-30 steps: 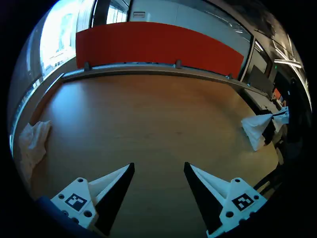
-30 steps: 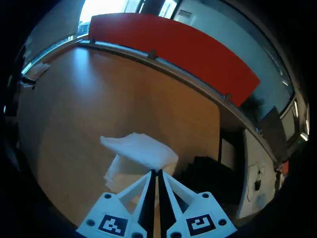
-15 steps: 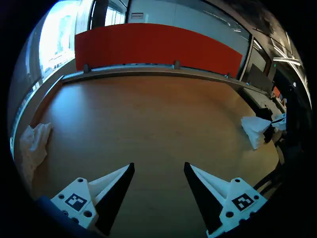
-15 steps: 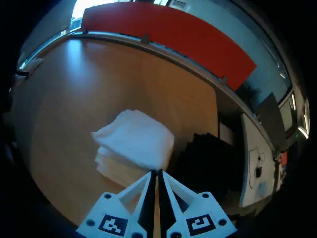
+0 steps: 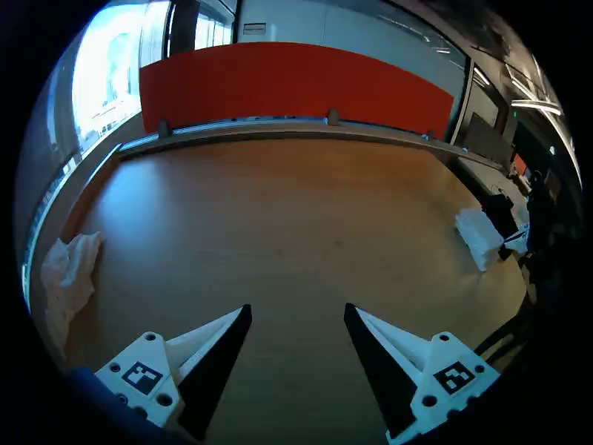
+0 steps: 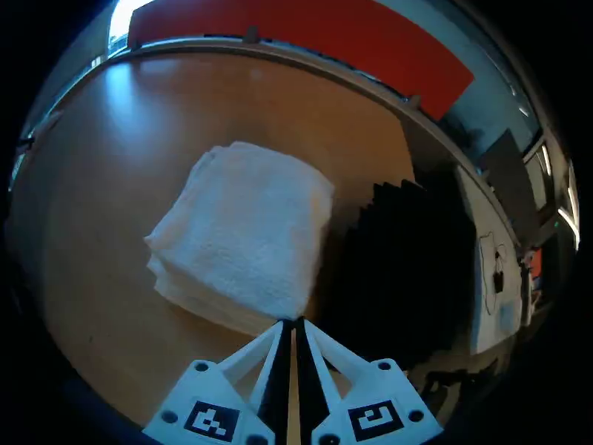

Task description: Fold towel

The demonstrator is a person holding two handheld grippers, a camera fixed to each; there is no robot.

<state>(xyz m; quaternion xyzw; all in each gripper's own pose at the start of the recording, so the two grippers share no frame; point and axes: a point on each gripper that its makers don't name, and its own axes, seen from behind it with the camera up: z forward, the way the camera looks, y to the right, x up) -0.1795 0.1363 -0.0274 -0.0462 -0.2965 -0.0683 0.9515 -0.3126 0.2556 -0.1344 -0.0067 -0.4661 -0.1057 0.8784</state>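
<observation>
Towel (image 6: 241, 230), white, squarish, apparently multi-layered.

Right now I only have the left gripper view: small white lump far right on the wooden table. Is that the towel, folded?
Observer: Yes. The right gripper view shows the white terry towel lying flat, a squared stack of layers.
Operator: Right jaws?
Observer: The right gripper has its jaws shut, tips at the towel's near corner; pinching cloth or not, I cannot tell.
Operator: Table edge?
Observer: That corner sits by the wooden table edge, a dark ridged object beyond.
</observation>
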